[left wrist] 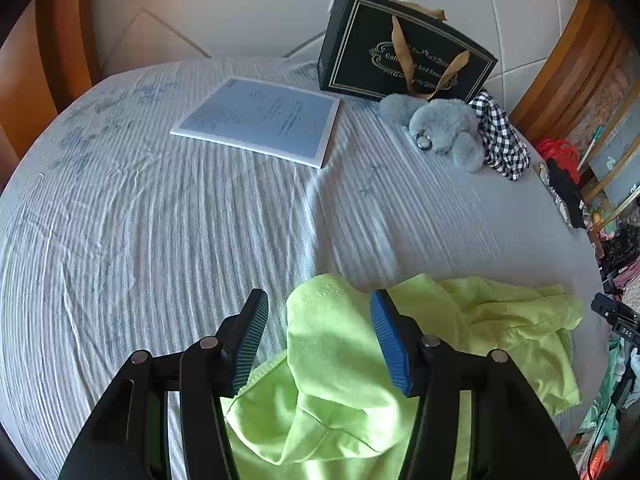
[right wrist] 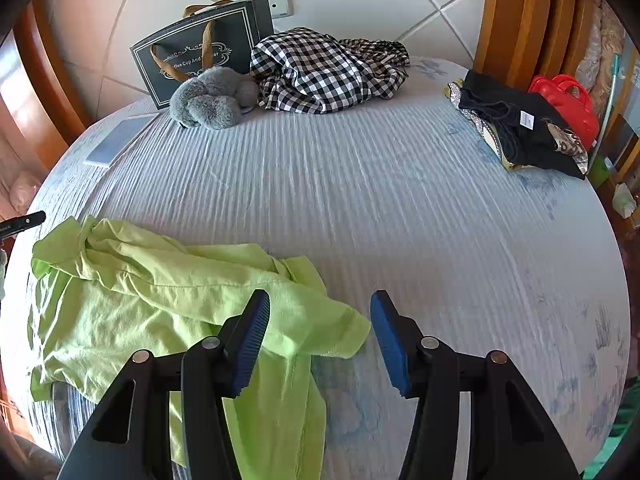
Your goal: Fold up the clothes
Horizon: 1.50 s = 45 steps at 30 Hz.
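We see the left tongs (left wrist: 319, 306) at the bottom of the left wrist view. The jaws stand apart, and the blue pads (left wrist: 387, 340) press on nothing. The green shirt (left wrist: 344, 380) lies under them, bunched up, and a fold of it pokes up between the jaws. We cannot tell if the right pad touches that fold. The bottom of the shirt is cut off by the edge of the frame and partly hidden by the black arms of the tongs.

In the right wrist view, the right tongs (right wrist: 320, 306) are open too and hold nothing. The green shirt (right wrist: 140, 300) fills the lower left of this frame. One corner of it reaches in between the jaws. The left jaw hides part of the cloth.

The shirt lies on a bed (right wrist: 400, 208) with a pale striped sheet. Far back, at the top of the frame, we see a black gift bag (right wrist: 200, 48), a grey fluffy toy (right wrist: 212, 98) and a checked cloth (right wrist: 320, 68). The words on the bag are partly hidden by its handles. A blue booklet (left wrist: 260, 118) lies flat in the upper middle of the left view; its print is too small to read. At the upper right of the right view sits a dark pile of clothes (right wrist: 516, 124) and something red (right wrist: 568, 100) that we cannot make out well.
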Each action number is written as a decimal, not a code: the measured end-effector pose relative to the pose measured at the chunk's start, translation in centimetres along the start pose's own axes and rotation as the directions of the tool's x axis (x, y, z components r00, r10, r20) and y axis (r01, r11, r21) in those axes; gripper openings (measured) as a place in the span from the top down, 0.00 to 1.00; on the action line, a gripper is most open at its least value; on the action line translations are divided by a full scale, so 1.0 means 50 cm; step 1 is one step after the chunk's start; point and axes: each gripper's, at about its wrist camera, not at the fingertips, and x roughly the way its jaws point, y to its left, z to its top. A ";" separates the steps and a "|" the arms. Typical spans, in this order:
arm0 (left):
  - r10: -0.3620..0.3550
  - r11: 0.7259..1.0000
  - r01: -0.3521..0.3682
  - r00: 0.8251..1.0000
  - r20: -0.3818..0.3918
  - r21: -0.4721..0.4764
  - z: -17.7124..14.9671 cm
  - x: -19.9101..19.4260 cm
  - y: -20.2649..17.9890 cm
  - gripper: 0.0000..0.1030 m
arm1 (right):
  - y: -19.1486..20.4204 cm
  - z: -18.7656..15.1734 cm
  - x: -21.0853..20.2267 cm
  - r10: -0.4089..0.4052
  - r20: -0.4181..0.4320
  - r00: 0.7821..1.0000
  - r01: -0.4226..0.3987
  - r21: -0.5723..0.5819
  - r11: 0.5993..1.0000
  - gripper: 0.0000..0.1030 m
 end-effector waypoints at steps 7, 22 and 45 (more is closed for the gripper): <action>-0.024 1.000 0.024 0.994 -0.109 -0.001 -0.011 0.091 -0.001 0.47 | 0.030 -0.001 0.044 0.039 -0.038 0.999 -0.041 -0.040 0.998 0.16; 0.167 0.957 -0.218 0.952 0.255 0.189 0.155 -0.054 -0.062 0.98 | 0.040 0.179 0.014 -0.015 0.154 0.988 0.028 -0.080 0.996 0.88; 0.177 0.983 -0.179 0.983 0.044 0.049 0.171 0.084 0.104 0.57 | -0.007 0.218 0.214 0.030 -0.055 0.998 -0.027 0.065 0.997 0.53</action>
